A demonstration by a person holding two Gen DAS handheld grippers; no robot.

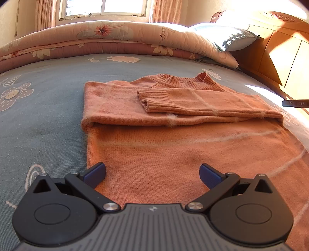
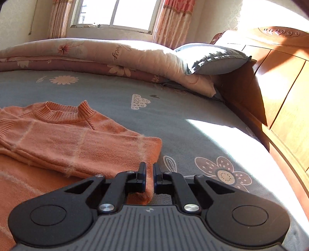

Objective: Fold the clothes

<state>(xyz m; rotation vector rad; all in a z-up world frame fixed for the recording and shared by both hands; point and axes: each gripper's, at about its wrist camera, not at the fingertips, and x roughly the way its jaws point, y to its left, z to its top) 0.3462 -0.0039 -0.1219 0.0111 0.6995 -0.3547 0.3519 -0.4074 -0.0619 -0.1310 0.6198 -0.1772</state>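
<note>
Between the spread left fingers lies the soft, floppy orange sweater; its near hem looks easiest to pinch. Right fingers nearly pressed together, holding nothing.

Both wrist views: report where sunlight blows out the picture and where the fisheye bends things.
Left wrist view: glare washes out the headboard and pillow; the bed sheet bulges like a dome. Right wrist view: window and upper right wall overexposed, a hard sun patch on the sheet; the sweater stays sharp.
</note>
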